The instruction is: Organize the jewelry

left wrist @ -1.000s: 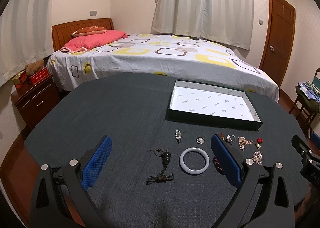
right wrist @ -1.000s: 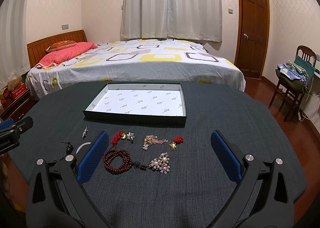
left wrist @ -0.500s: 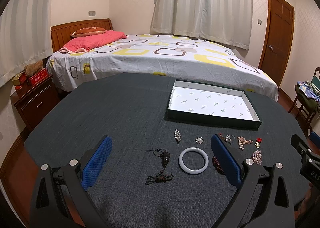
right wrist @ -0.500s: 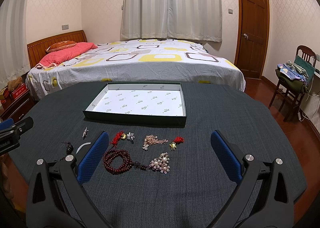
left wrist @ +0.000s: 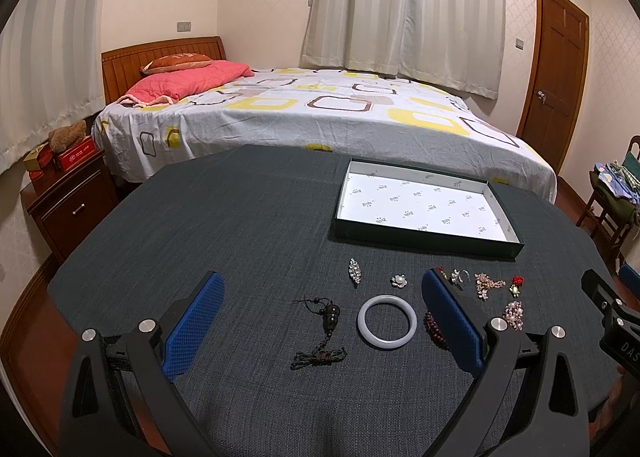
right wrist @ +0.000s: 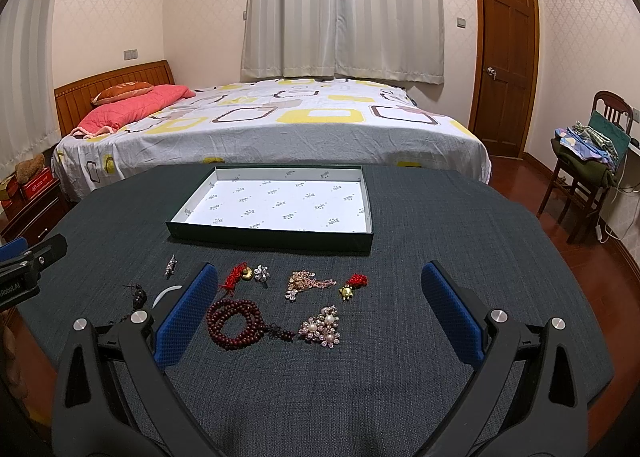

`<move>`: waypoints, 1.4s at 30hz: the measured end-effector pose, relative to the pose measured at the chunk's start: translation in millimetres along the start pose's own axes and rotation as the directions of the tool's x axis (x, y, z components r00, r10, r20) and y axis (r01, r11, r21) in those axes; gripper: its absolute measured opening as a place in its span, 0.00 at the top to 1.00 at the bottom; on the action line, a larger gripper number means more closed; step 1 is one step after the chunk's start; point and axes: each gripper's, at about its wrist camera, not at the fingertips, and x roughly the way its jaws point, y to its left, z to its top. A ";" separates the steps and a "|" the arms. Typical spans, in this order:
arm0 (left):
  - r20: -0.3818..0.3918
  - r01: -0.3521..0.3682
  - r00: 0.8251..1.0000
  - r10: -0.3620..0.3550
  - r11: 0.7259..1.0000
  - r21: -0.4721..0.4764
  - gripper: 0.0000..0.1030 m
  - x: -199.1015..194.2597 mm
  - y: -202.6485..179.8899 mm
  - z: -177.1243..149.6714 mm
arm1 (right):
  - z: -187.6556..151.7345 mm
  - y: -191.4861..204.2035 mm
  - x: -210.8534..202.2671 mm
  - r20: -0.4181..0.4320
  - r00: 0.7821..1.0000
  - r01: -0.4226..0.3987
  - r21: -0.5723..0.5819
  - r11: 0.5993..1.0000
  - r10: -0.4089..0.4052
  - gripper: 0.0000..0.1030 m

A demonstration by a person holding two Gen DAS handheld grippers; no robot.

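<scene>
Both the left claw [left wrist: 320, 309] and the right claw [right wrist: 320, 305] hover wide apart, holding nothing, above the near part of the table [right wrist: 460, 217]. The jewelry lies loose on the cloth: a white bangle [left wrist: 387, 321], dark beads [right wrist: 234, 323] and a pearl brooch [right wrist: 323, 325]. An open tray [right wrist: 276, 235] sits just beyond them.

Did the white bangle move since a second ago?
No. The white bangle lies in the same spot on the table, between the dark tassel charm and the red bead bracelet.
</scene>
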 end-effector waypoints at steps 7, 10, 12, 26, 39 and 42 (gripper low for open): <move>0.001 0.000 1.000 0.000 1.000 0.000 0.07 -0.6 -0.7 -0.5 | -0.1 0.0 0.2 0.000 1.000 -0.001 0.000 1.000 0.001 0.04; 0.000 0.000 1.000 0.000 1.000 0.000 0.07 -0.6 -0.5 -0.3 | -0.2 -0.1 0.3 0.000 1.000 0.000 0.000 1.000 0.000 0.04; 0.001 0.000 1.000 0.000 1.000 0.000 0.07 -0.8 -0.4 -0.3 | -0.2 -0.2 0.0 0.001 1.000 0.000 0.001 1.000 0.000 0.04; 0.000 0.000 1.000 0.000 1.000 0.000 0.07 -0.6 -0.6 0.0 | 0.9 -0.1 -1.2 0.003 1.000 -0.001 0.000 1.000 0.001 0.04; -0.046 -0.014 0.999 0.015 1.000 0.005 0.07 19.5 1.0 -3.3 | -3.1 -3.4 12.5 -0.021 1.000 -0.008 0.010 1.000 0.008 0.04; -0.090 -0.022 0.996 0.022 1.000 -0.005 0.07 38.2 4.0 -10.1 | -13.0 -4.1 27.4 -0.049 0.999 -0.010 0.012 1.000 0.011 0.04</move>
